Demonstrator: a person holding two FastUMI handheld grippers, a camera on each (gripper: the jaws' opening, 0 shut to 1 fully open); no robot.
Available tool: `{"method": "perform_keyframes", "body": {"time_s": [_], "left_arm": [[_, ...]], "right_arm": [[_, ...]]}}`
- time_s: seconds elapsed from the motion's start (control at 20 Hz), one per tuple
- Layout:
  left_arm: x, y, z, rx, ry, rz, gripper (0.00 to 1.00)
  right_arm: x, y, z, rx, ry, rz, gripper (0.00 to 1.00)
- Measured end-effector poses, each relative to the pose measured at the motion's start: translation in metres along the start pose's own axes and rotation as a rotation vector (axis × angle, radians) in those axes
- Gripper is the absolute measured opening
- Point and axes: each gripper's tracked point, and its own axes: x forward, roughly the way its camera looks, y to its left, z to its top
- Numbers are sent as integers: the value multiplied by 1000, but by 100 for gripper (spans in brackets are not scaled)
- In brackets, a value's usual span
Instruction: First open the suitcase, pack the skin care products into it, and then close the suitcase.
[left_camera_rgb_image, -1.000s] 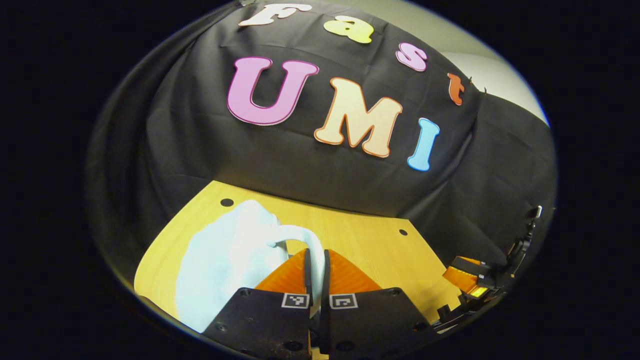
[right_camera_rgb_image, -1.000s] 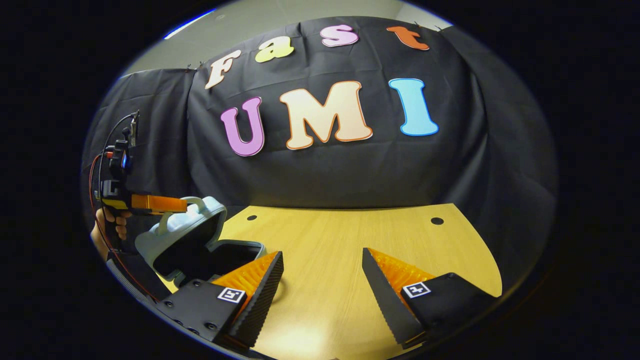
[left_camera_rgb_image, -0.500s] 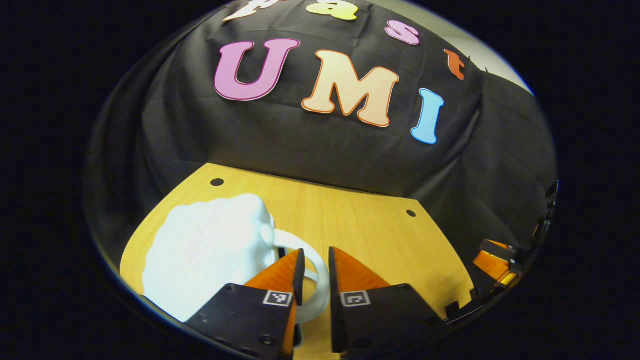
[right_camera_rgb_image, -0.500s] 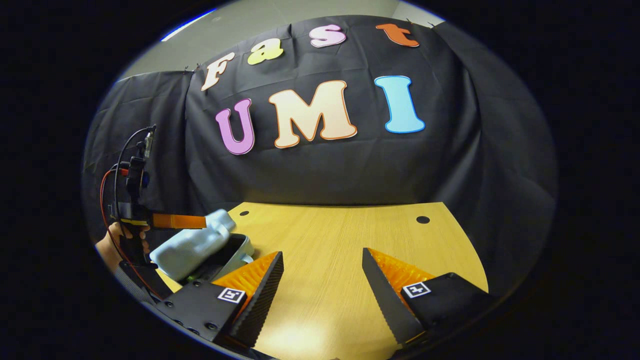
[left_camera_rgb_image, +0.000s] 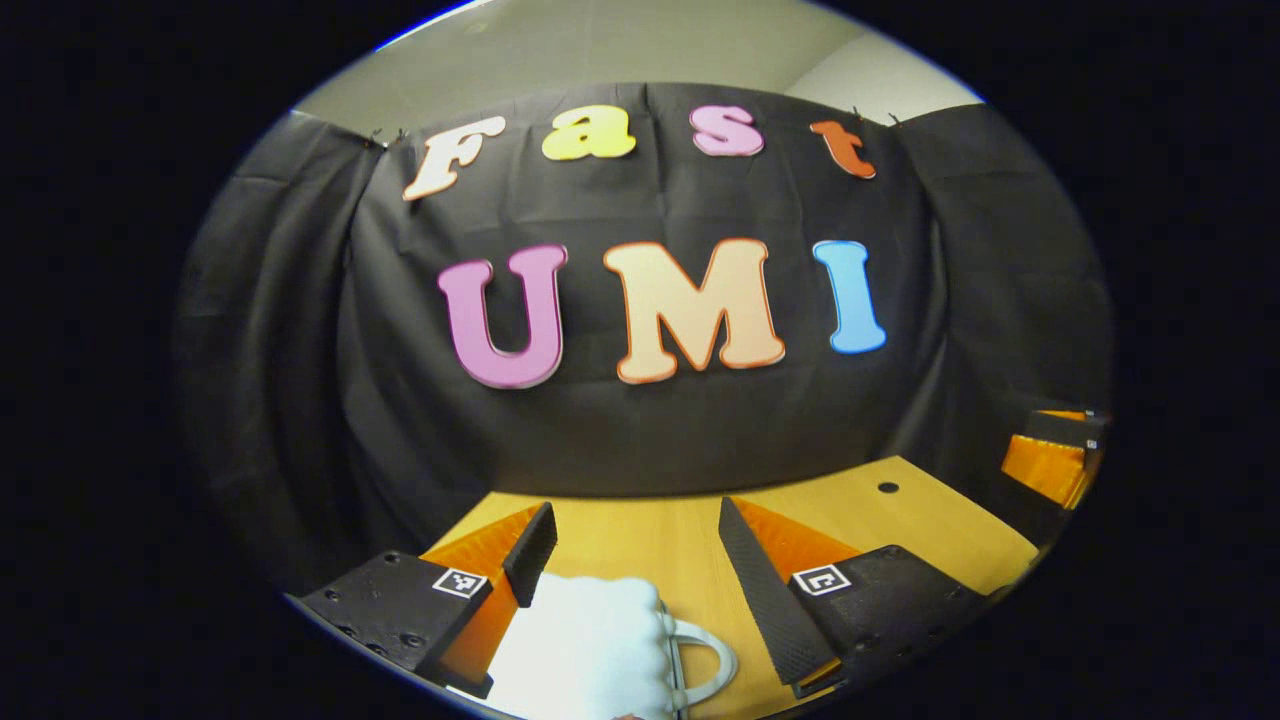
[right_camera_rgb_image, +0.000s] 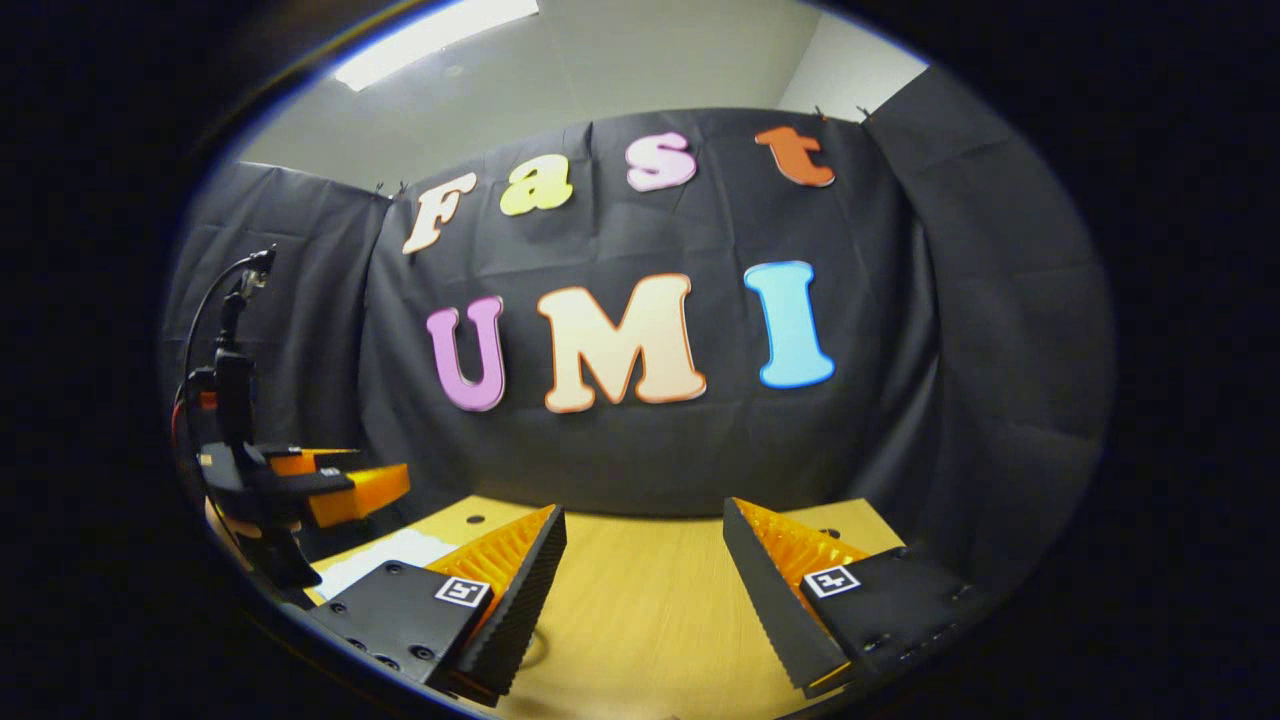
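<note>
We've let go of the handle (left_camera_rgb_image: 700, 660); suitcase (left_camera_rgb_image: 585, 650) lid is down now. Left gripper (left_camera_rgb_image: 632, 545) and right gripper (right_camera_rgb_image: 645, 555) both spread wide, empty. Task looks done.

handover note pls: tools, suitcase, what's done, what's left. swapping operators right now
Left tool: open, holding nothing, fingers either side of the suitcase below it.
Right tool: open and empty above the wooden table.
Suitcase: pale, lying on the table under the left tool, handle toward that view's right. In the left gripper view it looks shut, though the seam is not visible.
Done: suitcase appears closed; I cannot see what is packed inside.
Left: probably just confirm the lid is fully down, then pull both tools away.
</note>
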Motion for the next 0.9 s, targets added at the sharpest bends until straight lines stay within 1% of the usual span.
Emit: {"method": "perform_keyframes", "body": {"time_s": [0.15, 0.2, 0.25, 0.4, 0.5, 0.55, 0.65, 0.85, 0.9], "left_arm": [[-5, -24, 10, -12, -17, -92, 95], [-6, -29, 11, -10, -22, -111, 95], [-6, -31, 13, -5, -27, -126, 95], [-12, -42, 15, 9, -39, -175, 96], [-16, -46, 17, 11, -52, -196, 95], [-18, -46, 20, 7, -59, -202, 95], [-23, -46, 23, -8, -72, -209, 95], [-28, -44, 19, -10, -55, -205, 95], [-30, -42, 19, -10, -55, -206, 95]], "right_arm": [[-9, 17, 42, -32, -130, -29, 97], [-16, 22, 51, -45, -160, -32, 97], [-21, 29, 56, -58, -182, -38, 97], [-33, 37, 61, -104, -198, -63, 97], [-40, 38, 67, -106, -209, -82, 97], [-44, 37, 70, -101, -218, -90, 95], [-51, 38, 75, -98, -228, -99, 94], [-59, 41, 82, -94, -246, -106, 94], [-59, 44, 83, -89, -247, -99, 97]]}}
